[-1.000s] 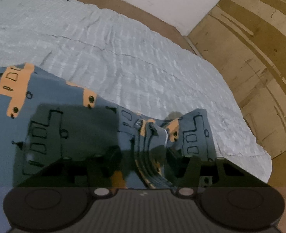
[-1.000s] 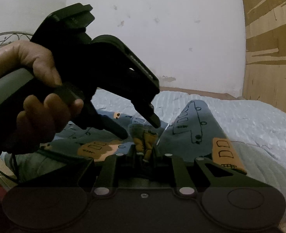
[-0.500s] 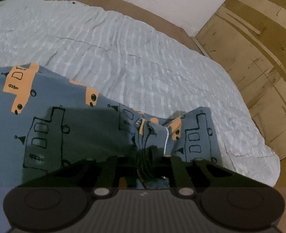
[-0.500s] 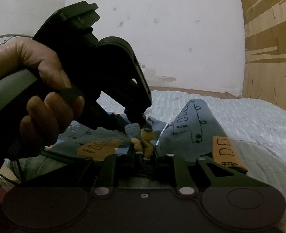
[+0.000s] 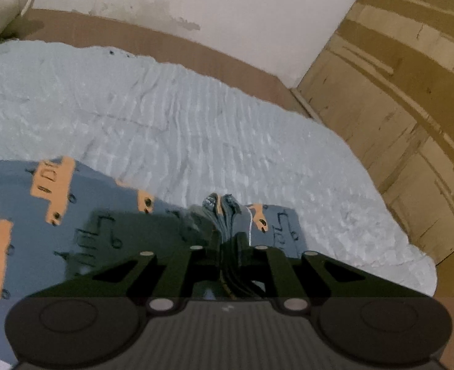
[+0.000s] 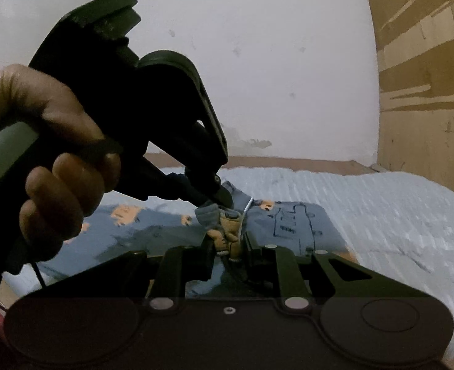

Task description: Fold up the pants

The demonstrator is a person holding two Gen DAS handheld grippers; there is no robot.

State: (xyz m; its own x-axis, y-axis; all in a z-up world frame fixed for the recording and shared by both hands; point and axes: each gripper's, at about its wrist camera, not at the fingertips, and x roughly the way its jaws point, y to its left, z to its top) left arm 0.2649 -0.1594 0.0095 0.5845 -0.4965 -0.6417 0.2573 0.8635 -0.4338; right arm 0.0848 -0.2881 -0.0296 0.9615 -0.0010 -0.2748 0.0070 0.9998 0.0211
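The black two-finger left gripper (image 5: pixel 230 240) has its jaws pressed together on a gathered bunch of the blue pants with orange truck print (image 5: pixel 72 222). In the right wrist view this same gripper (image 6: pixel 223 197) comes in from the upper left, tilted downward, and the person's bare left hand (image 6: pixel 51 160) is wrapped around its grey-green handle with the fingers (image 6: pixel 69 191) curled on the trigger. The black two-finger right gripper (image 6: pixel 230 246) is also closed on bunched cloth, and the tips of both grippers are very near each other.
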